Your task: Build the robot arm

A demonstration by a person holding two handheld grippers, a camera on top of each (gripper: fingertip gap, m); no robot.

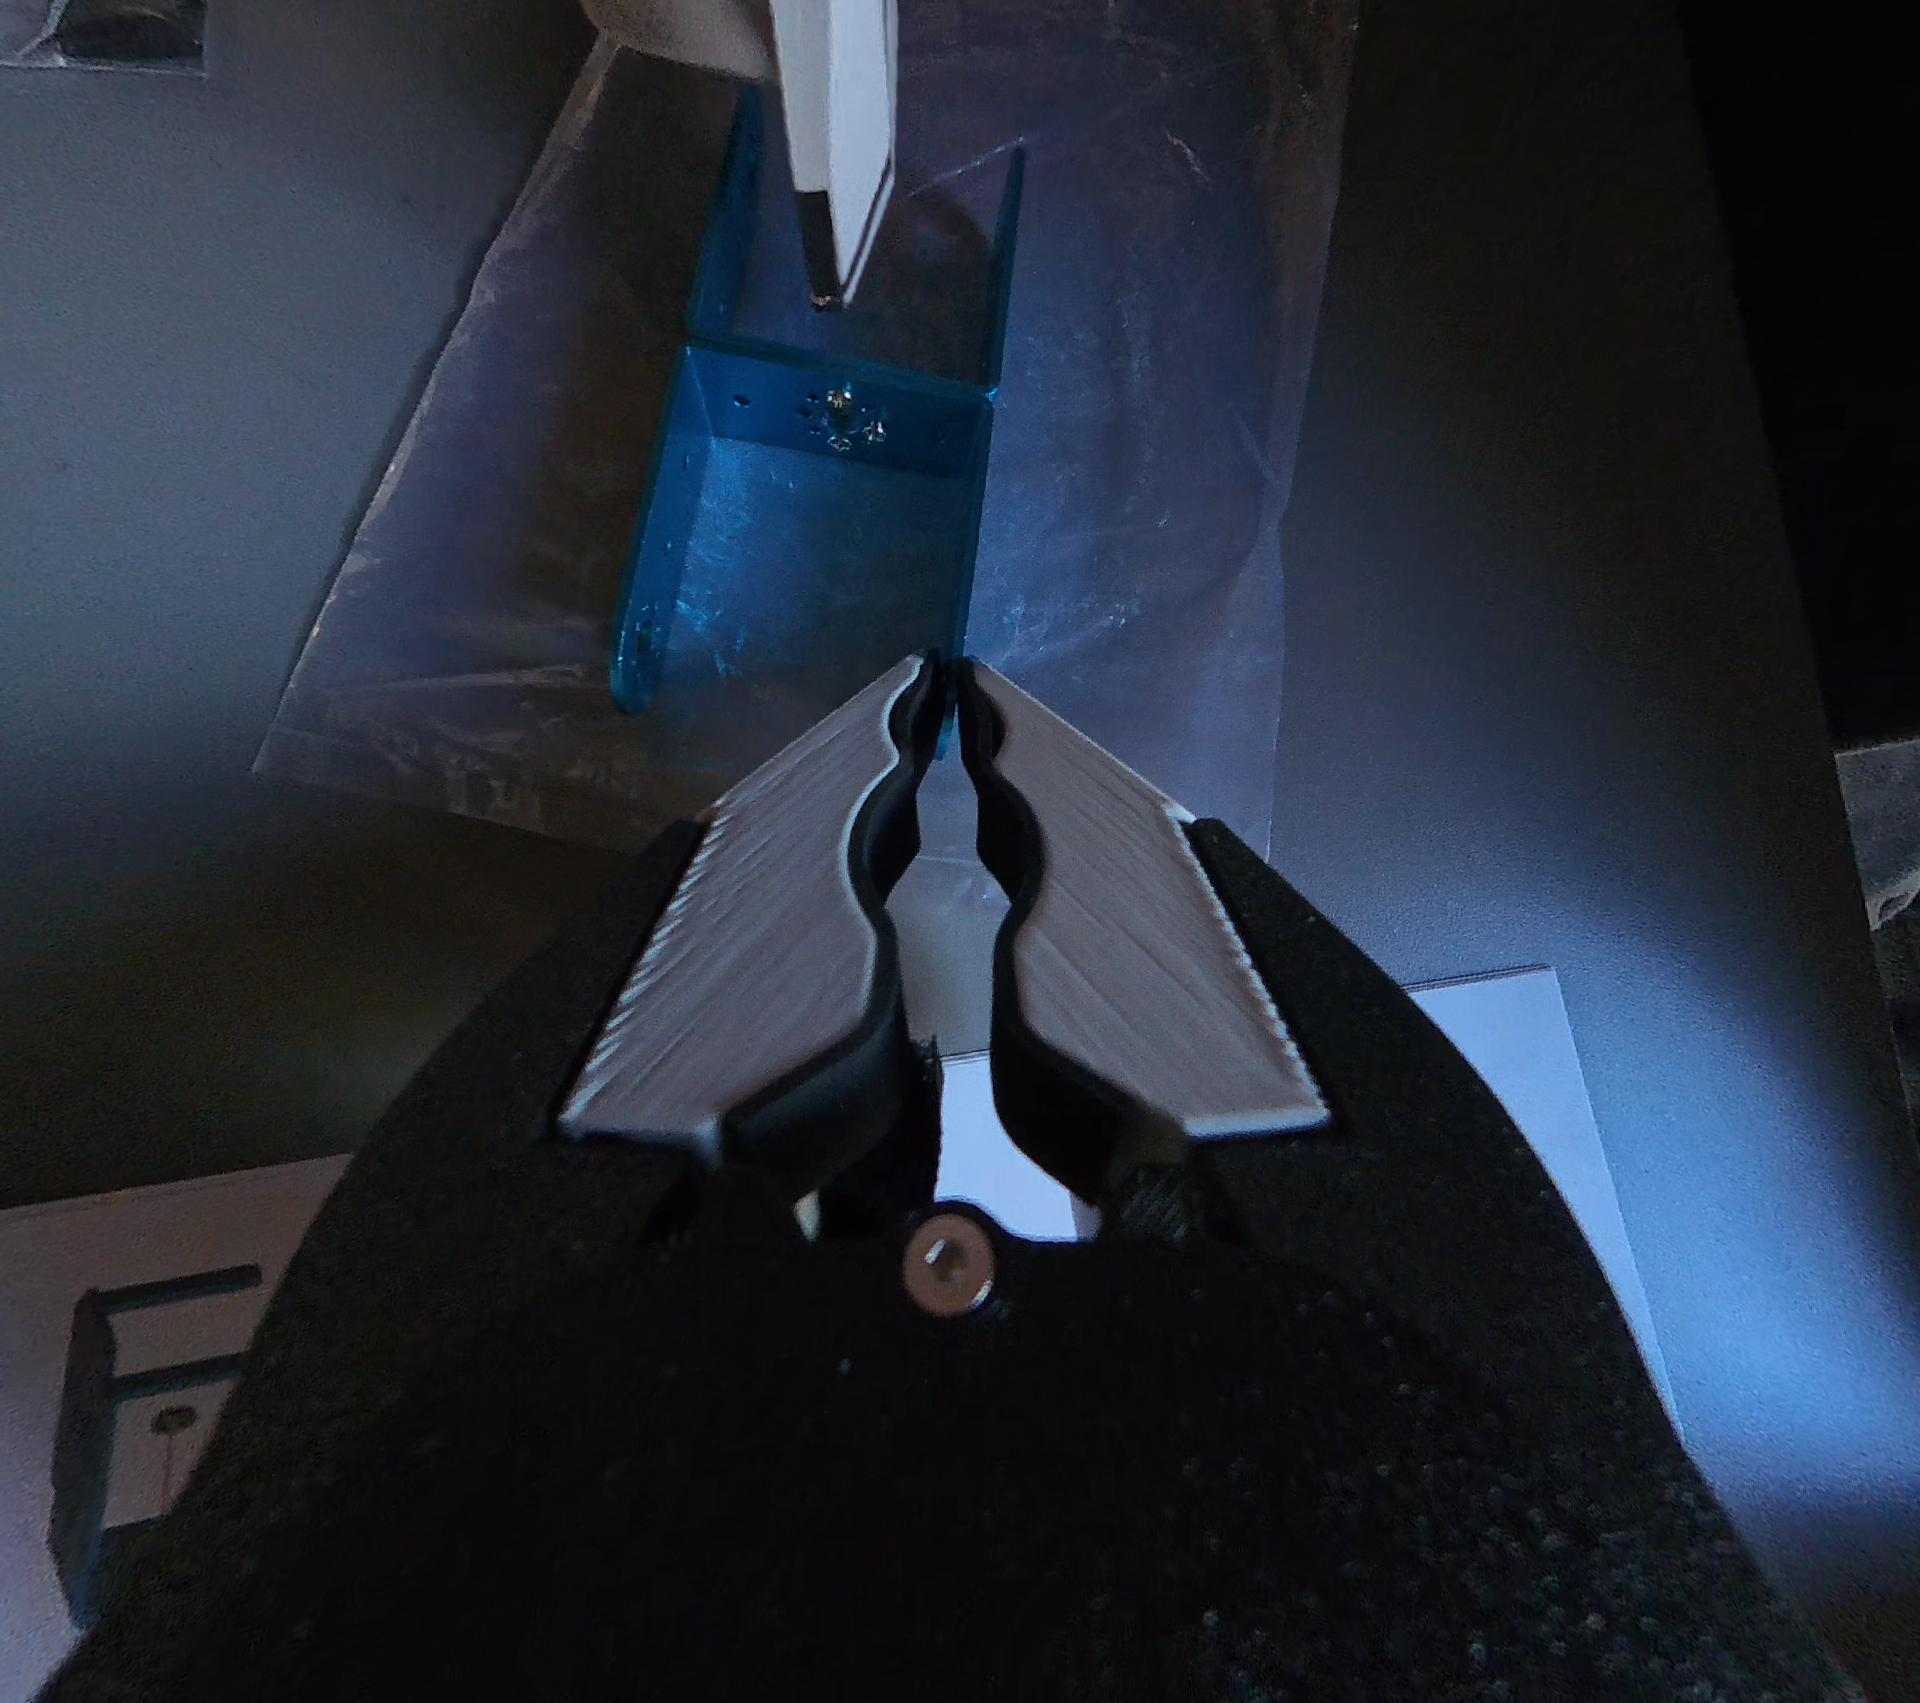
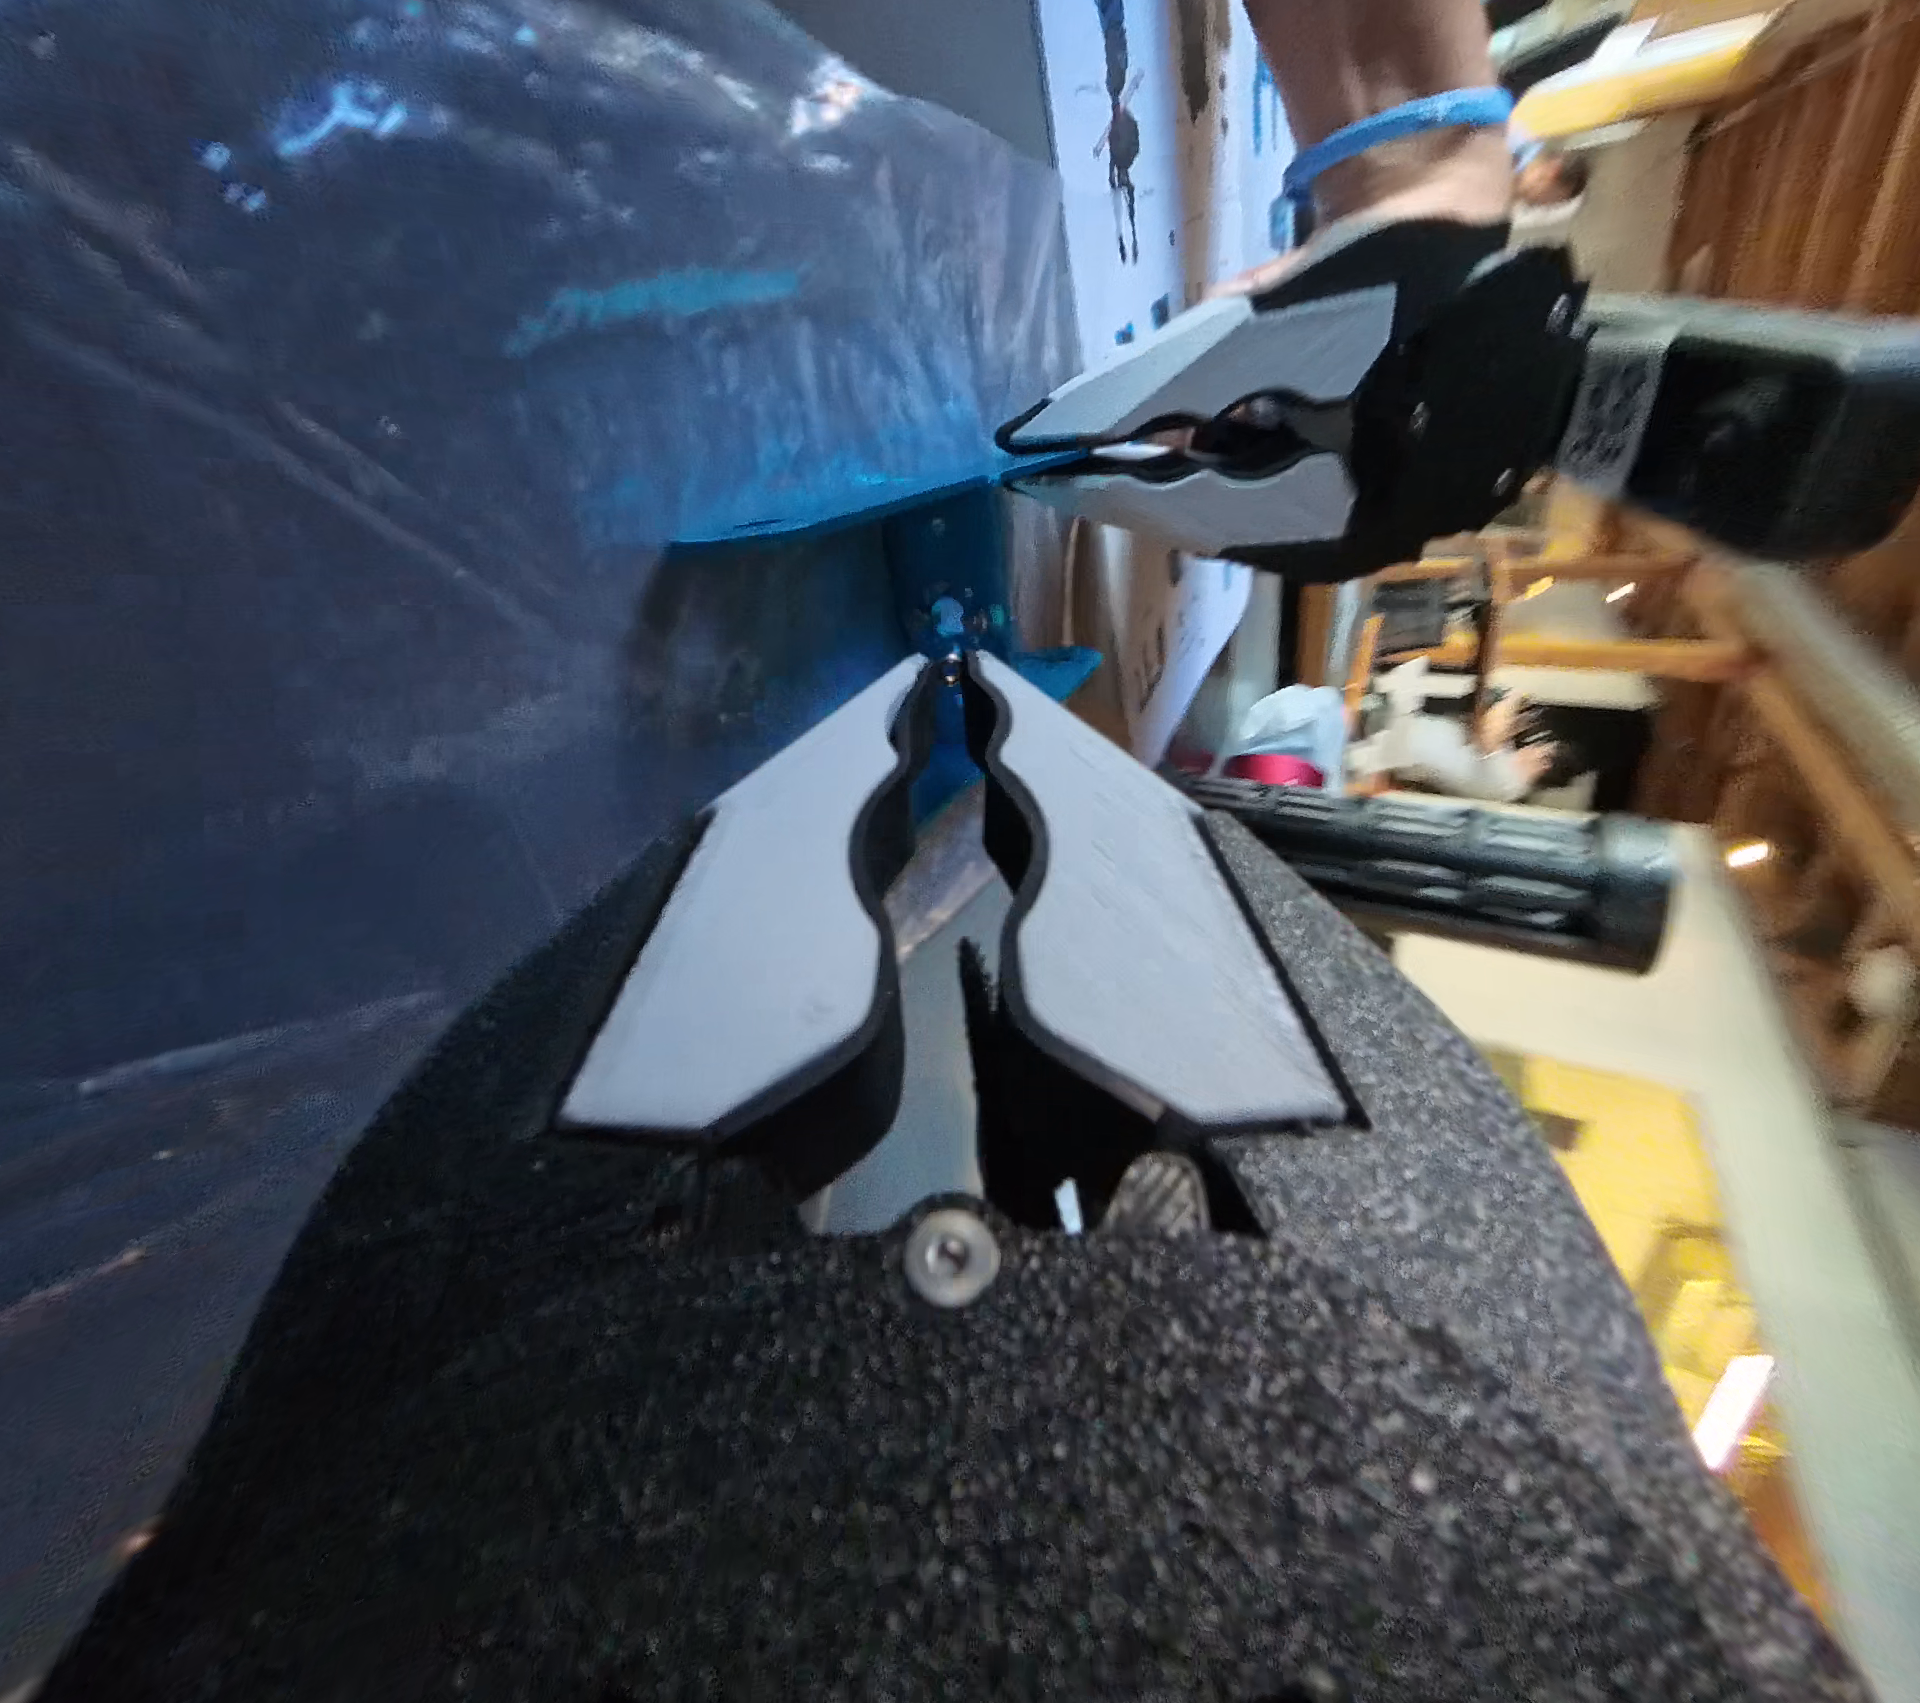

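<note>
the left tool [image 1: 943, 666] has its tips clamped on the near edge of one side wall of a blue metal bracket [image 1: 821, 531]. the bracket is an h-shaped piece with a cross plate carrying a small screw [image 1: 850, 417]. it stands straight ahead of the left tool, on a clear plastic sheet [image 1: 1143, 365] spread over the dark worktop [image 1: 208, 427].

the right tool [image 2: 948, 668] comes in from the far side of the bracket, its tips closed on a small screw at the cross plate, with blue metal showing behind them. from its camera the left tool sits up and to the right, gripping the bracket's edge, a bare arm with a blue wristband [image 2: 1392, 131] behind it.

white paper sheets [image 1: 1507, 1134] lie just behind the left tool.
</note>
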